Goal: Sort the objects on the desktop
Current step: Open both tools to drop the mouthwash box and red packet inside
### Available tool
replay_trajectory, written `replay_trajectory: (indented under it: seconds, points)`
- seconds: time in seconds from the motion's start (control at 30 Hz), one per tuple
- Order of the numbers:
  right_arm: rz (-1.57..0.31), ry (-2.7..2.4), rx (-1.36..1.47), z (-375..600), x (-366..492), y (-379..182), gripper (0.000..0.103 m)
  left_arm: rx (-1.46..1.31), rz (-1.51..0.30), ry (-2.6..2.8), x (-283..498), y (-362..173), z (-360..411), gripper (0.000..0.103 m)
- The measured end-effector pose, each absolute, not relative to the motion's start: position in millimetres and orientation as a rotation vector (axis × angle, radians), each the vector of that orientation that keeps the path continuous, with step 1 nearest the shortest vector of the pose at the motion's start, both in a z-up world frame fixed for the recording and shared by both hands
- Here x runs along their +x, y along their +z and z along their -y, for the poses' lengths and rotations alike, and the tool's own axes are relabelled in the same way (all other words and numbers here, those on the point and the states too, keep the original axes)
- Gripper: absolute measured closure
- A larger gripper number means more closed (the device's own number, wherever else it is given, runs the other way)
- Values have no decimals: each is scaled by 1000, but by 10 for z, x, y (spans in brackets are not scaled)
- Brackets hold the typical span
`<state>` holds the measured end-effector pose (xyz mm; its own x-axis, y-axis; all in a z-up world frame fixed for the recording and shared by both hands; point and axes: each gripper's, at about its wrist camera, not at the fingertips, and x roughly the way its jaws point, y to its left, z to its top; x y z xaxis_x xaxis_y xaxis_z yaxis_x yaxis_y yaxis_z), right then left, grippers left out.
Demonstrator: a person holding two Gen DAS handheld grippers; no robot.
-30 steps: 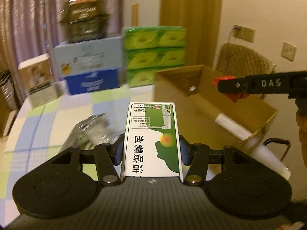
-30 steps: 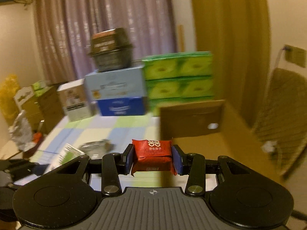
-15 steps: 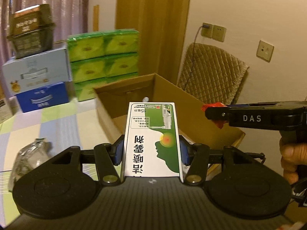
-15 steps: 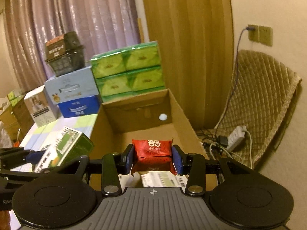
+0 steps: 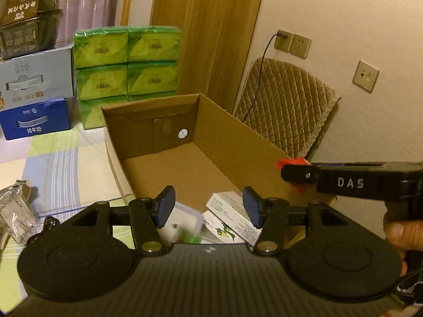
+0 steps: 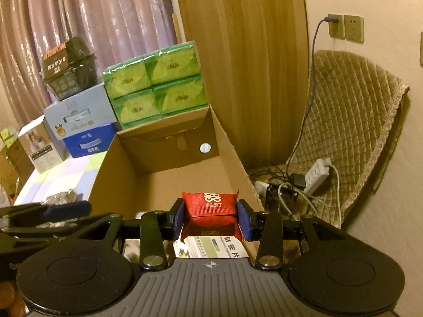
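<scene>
Currently the left gripper (image 5: 208, 207) is held wide and empty over the cardboard box's (image 6: 232, 142) near end, while the red packet (image 6: 210, 206), clamped by the right gripper (image 6: 210, 218), is judged next for release.

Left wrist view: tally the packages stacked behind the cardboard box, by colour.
Green tissue packs: 6, with the bottom row partly hidden by the cardboard box
Pale blue carton: 1
Dark blue carton: 1
Black container: 1
Total: 9
</scene>
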<state>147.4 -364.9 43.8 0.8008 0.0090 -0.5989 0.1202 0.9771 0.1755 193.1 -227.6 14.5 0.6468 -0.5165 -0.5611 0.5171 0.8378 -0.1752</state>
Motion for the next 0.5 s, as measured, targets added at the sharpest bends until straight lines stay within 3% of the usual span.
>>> replay_trajectory:
  seconds: [0.37,0.5]
  points:
    - [-658,-19,226,3481,1519,412,63,-20,-623,-532,1845,214,1875,46]
    - [-655,-5,260,3436,1545,446,50,-9,-628,-519,1797,198,1777,43]
